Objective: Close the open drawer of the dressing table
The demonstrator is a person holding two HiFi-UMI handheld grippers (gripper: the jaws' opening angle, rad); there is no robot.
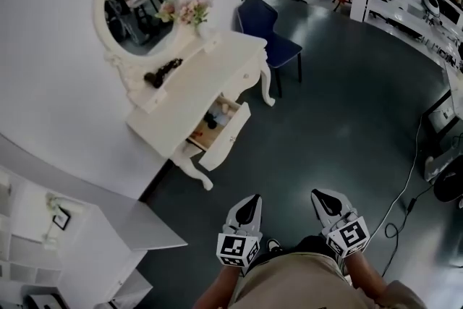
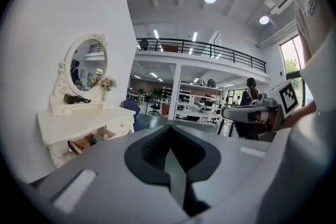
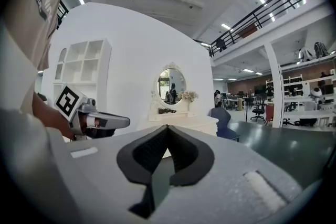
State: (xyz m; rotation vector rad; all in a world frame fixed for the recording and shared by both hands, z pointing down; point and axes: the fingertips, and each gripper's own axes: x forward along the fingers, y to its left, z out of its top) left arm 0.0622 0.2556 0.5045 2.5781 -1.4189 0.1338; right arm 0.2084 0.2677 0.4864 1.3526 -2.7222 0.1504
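**Both claws clenched, drawer open well ahead**

The left claw (image 2: pixel 169 131) has its jaws pressed together at the tips with nothing between them. The right claw (image 3: pixel 167 128) is clenched the same way and just as bare. They are held side by side, low in front of the person, over dark floor (image 1: pixel 340 105). Left of the left claw stands a white shelf unit (image 1: pixel 43 228). Ahead and to the left of both claws, well apart from them, the table (image 1: pixel 210 72) stands against a white wall. Its drawer (image 1: pixel 226 137) is pulled out toward the claws, with small items showing inside. Beyond the drawer a dark object (image 1: pixel 163 72) lies on the table's back ledge. Past that is the oval mirror (image 1: pixel 137 9), with flowers (image 1: pixel 189 11) beside it. Farther ahead, right of the table, is a blue chair (image 1: pixel 266 31).
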